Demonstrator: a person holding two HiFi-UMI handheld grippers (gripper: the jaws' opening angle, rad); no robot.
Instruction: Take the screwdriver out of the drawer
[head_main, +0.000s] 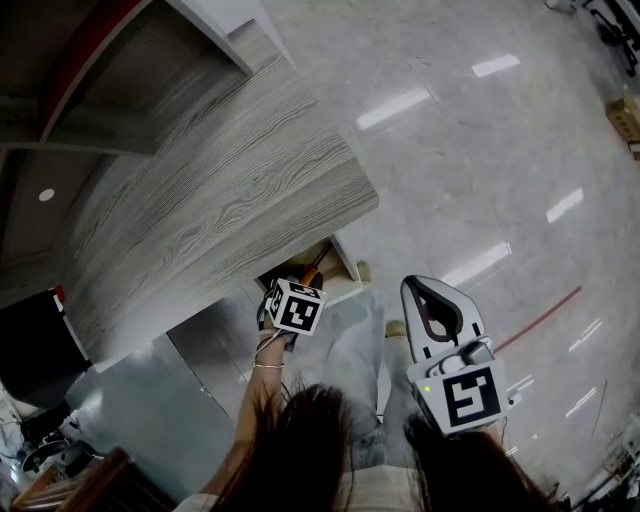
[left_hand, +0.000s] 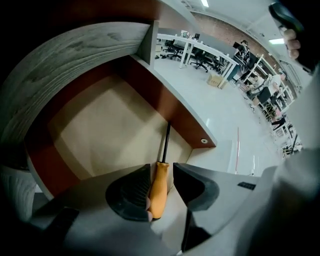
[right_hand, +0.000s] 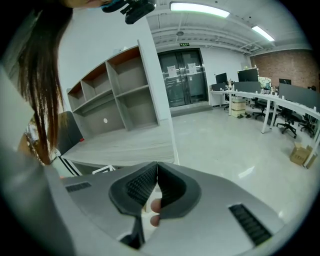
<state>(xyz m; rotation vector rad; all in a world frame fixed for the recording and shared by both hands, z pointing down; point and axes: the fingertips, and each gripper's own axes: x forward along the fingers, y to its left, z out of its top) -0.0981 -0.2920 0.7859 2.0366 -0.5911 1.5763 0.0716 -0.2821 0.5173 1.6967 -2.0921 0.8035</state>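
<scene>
Screwdriver in reach: the left hand-held gripper (left_hand: 161, 166) is pointed steeply down into the open drawer (left_hand: 176, 113), which stands out from under the edge of the grey wood-grain worktop (head_main: 230, 190). Its jaws are set wide. The orange handle of the screwdriver (left_hand: 157, 192) is framed between them, close against one jaw with a clear gap left to the other, so no squeeze on it is shown.

The screwdriver is laid on the drawer's pale floor, near the reddish-brown wall. Its black shaft is aimed away from the jaws toward the foot of that wall. The rest of the drawer floor is seen bare in the left gripper view.

From the head view, the marker cube (head_main: 296, 307) of the left hand-held gripper is seen directly over the drawer's opening. The right hand-held gripper (right_hand: 156, 167) is held off to the drawer's right, well apart from it and above the glossy floor (head_main: 480, 150). Its jaws are closed tip to tip, nothing is held between them, and two of the person's fingertips (right_hand: 156, 205) are glimpsed behind the pads.

Beyond the worktop over the drawer, an open shelf unit (right_hand: 115, 100) is seen against the wall in the right gripper view.
</scene>
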